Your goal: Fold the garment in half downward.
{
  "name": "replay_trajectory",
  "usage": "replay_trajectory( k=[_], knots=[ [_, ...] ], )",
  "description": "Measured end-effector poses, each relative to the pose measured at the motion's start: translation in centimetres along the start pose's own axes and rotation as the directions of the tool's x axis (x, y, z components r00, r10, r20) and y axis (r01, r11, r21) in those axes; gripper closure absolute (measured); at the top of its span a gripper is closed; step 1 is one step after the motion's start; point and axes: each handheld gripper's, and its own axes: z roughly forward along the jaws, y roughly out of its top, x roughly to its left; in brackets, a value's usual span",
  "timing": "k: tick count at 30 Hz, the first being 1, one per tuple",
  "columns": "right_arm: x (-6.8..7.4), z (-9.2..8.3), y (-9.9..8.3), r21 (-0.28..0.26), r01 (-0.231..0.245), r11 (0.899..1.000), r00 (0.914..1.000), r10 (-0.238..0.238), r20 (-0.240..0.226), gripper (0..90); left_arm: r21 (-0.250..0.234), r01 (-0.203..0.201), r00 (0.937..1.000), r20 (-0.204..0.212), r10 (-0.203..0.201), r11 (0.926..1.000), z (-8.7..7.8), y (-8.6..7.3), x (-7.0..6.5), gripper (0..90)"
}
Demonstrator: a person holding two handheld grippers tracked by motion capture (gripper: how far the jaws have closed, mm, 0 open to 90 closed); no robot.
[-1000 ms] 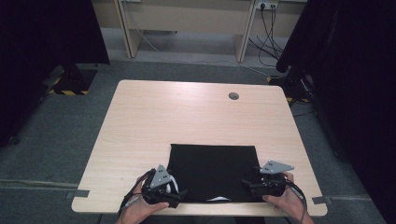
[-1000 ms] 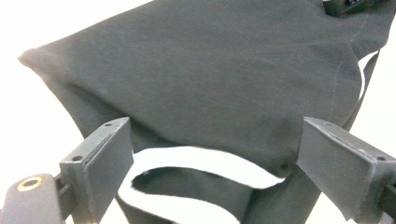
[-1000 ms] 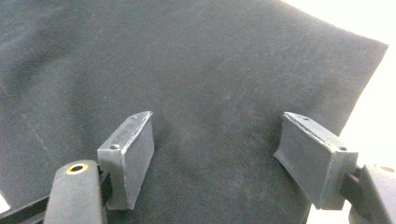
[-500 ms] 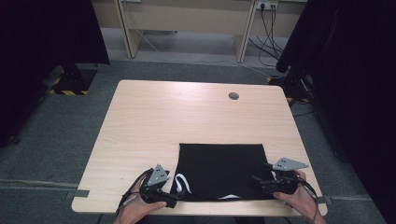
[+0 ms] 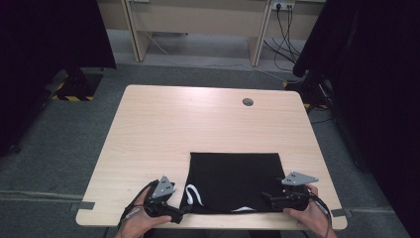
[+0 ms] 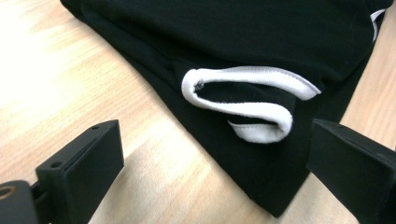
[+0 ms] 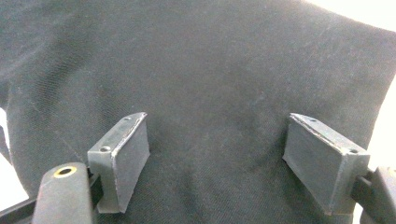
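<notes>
The left tool [image 6: 212,172] has its jaws wide apart and holds nothing. It sits low at the near left corner of the black cloth [image 5: 233,181]. Between its jaws lies a white cord [image 6: 247,100], looped on the cloth close to that corner. The right tool [image 7: 229,158] also has its jaws wide apart and holds nothing. It hangs just over the cloth at the near right side, with black cloth under both jaws.

The cloth lies flat in a neat square on the tabletop [image 5: 198,124]. It is by the near edge, a bit toward the right corner. It looks like folded clothing, maybe shorts with a tie cord. A small bit of white [image 5: 242,209] peeks out at the near edge of the cloth too.

The fold looks mostly done, I think. The sides are straight and the cloth is smooth. What may be left is one more fold, or tucking the cord in.

I can see no words, tags or brand marks on the cloth or the tools. A round hole [image 5: 247,102] sits near the far edge of the tabletop.
</notes>
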Motion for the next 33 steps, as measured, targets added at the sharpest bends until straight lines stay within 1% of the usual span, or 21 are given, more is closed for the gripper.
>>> replay_trajectory(
  k=[2, 3, 5, 6, 8, 11, 13, 17, 21, 27, 33],
  knots=[
    [-0.1, 0.0, -0.1, -0.002, -0.005, 1.000, 1.0000, 0.005, -0.007, 23.1, 0.028, -0.013, 0.9998, -0.014, 0.013, 0.9995, -0.1, -0.2, 0.2, 3.0],
    [-0.3, 0.0, -0.1, -0.004, -0.004, 1.000, 0.9999, 0.004, -0.010, 23.1, 0.034, -0.010, 0.9998, -0.015, 0.011, 0.9994, -0.1, -0.2, 0.3, 3.0],
    [-0.5, -0.1, -0.2, -0.005, -0.002, 1.000, 0.9999, 0.002, -0.010, 23.1, 0.034, 0.002, 0.9999, -0.016, -0.002, 0.9994, -0.3, -0.3, 0.5, 3.0],
    [-0.5, -0.1, -0.2, -0.003, -0.004, 1.000, 0.9999, 0.004, -0.009, 23.1, 0.043, 0.008, 0.9998, -0.016, -0.007, 0.9990, -0.3, -0.4, 0.5, 3.0],
    [-0.8, -0.2, -0.3, -0.005, 0.000, 1.000, 0.9999, 0.000, -0.014, 23.1, 0.045, 0.010, 0.9997, -0.020, -0.009, 0.9989, -0.2, -0.4, 0.5, 2.4],
    [-1.1, -0.3, -0.5, -0.006, 0.001, 1.000, 0.9999, -0.001, -0.016, 23.1, 0.055, -0.006, 0.9995, -0.031, 0.007, 0.9985, -0.1, -0.4, 0.3, 1.6],
    [-1.3, -0.4, -0.5, -0.006, 0.001, 1.000, 0.9998, -0.001, -0.017, 23.1, 0.059, -0.004, 0.9995, -0.032, 0.006, 0.9982, 0.0, -0.3, 0.2, 0.0],
    [-1.7, -0.7, -0.7, -0.005, -0.001, 1.000, 0.9999, 0.001, -0.017, 23.1, 0.063, -0.006, 0.9990, -0.043, 0.008, 0.9980, 0.1, -0.3, 0.1, 0.0],
    [-2.4, -1.0, -1.1, -0.006, -0.011, 1.000, 0.9999, 0.011, -0.004, 23.1, 0.087, -0.039, 0.9962, -0.075, 0.046, 0.9955, 0.4, -0.1, -0.3, 0.0],
    [-3.3, -1.4, -1.5, -0.008, -0.019, 1.000, 0.9997, 0.019, 0.012, 23.1, 0.090, -0.035, 0.9961, -0.078, 0.042, 0.9954, 0.7, 0.2, -0.1, 0.0],
    [-4.0, -1.9, -2.0, -0.011, -0.036, 0.999, 0.9985, 0.037, 0.040, 23.2, 0.088, -0.018, 0.9946, -0.100, 0.027, 0.9959, 1.2, 0.7, 0.5, 0.0]
  ],
)
